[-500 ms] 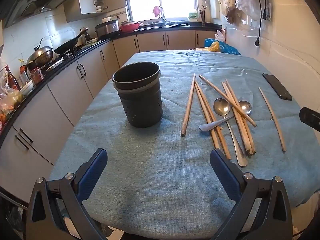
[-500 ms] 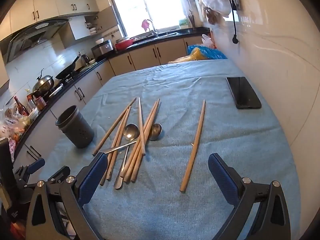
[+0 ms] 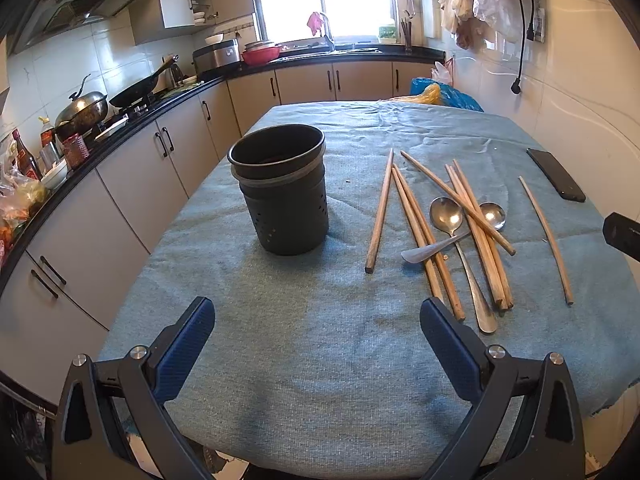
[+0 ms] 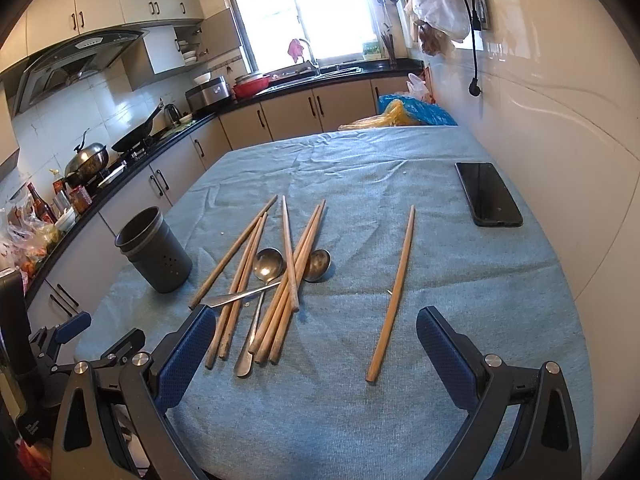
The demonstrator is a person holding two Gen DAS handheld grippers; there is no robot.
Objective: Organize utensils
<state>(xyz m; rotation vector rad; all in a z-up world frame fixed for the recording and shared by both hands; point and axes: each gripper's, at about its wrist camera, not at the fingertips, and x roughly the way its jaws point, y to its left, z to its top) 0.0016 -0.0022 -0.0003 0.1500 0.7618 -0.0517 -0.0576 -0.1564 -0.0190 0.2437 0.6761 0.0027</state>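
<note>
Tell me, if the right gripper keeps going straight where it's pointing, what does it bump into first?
Probably the blue cloth on the table. The right gripper is open, empty and tilted downward. The lone chopstick lies just ahead between its fingers, so it might touch that first; depth is hard to judge here.

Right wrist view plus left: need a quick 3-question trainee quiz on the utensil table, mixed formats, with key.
1. True or false: the dark perforated cylindrical utensil holder already holds chopsticks.
2. How many shiny metal spoons lie in the pile of wooden chopsticks?
3. The single wooden chopstick lying apart is nearest which: A) holder B) black smartphone C) window?

Key: 1 false, all utensils lie on the blue-grey tablecloth; 2 two; 3 B. Left gripper and right gripper are open, empty.
</note>
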